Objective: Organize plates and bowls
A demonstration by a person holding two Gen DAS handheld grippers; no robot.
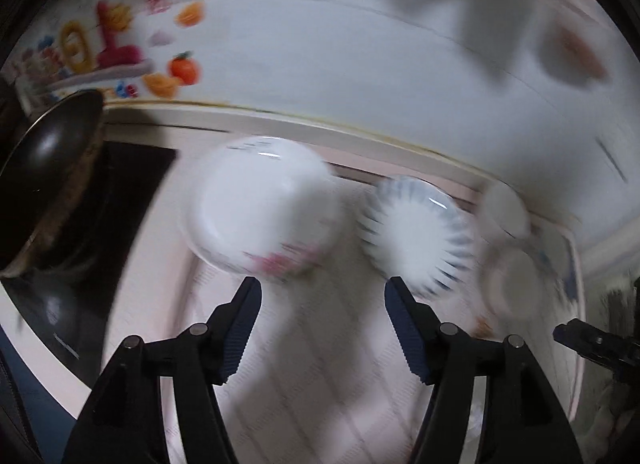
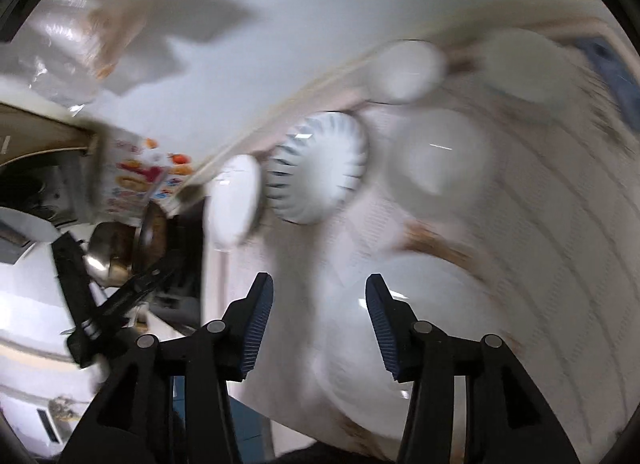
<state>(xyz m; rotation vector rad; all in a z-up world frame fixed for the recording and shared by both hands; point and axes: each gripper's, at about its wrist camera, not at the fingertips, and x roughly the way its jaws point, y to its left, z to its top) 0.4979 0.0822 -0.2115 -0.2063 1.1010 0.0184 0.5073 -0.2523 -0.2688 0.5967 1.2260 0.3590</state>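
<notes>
Left wrist view is pretty smeared, but your left gripper (image 1: 322,296) is clearly released, jaws apart with only the pale mat (image 1: 320,364) showing between them. Just past its left fingertip sits a white bowl (image 1: 260,204) with a pink print on the near side, and just past the right fingertip is a striped bowl (image 1: 418,230); the two are side by side, almost touching. Further right there's more white crockery (image 1: 508,264), too blurry to sort out. A dark pan (image 1: 48,180) is way off to the left.

Right wrist view: your right gripper (image 2: 320,290) is released too, nothing clamped. A big white plate (image 2: 404,328) lies right under and ahead of it, and the striped bowl sits further ahead, slightly left.
</notes>
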